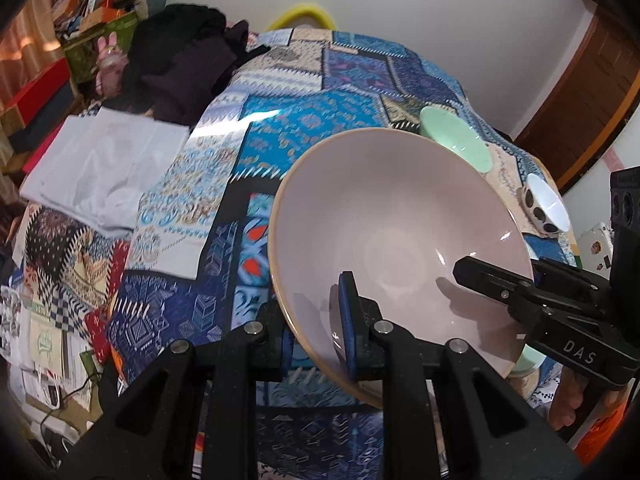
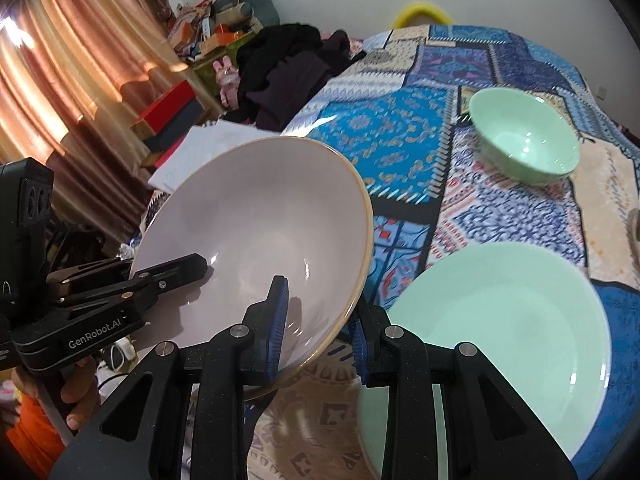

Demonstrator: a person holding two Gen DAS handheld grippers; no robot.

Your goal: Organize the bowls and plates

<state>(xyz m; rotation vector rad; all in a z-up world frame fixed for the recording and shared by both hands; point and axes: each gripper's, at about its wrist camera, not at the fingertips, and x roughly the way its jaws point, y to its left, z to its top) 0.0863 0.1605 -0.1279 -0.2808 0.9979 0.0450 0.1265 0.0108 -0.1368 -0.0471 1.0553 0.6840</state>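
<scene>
A large pale pink bowl [image 1: 400,232] with a tan rim is held tilted in the air by both grippers. My left gripper [image 1: 316,332] is shut on its rim, one finger inside, one outside. My right gripper [image 2: 320,328] is shut on the opposite rim; it shows in the left wrist view [image 1: 496,276]. The left gripper shows in the right wrist view [image 2: 168,272]. A green plate [image 2: 500,328] lies on the table just right of the bowl. A green bowl [image 2: 524,136] stands farther back. A small white spotted bowl [image 1: 546,204] sits at the table's right edge.
The table [image 1: 304,128] has a blue patchwork cloth. Dark clothes [image 1: 180,56] and white paper [image 1: 100,160] lie at its left. Boxes and clutter [image 1: 92,12] stand by the curtain [image 2: 80,80]. A wooden door [image 1: 592,96] is at the right.
</scene>
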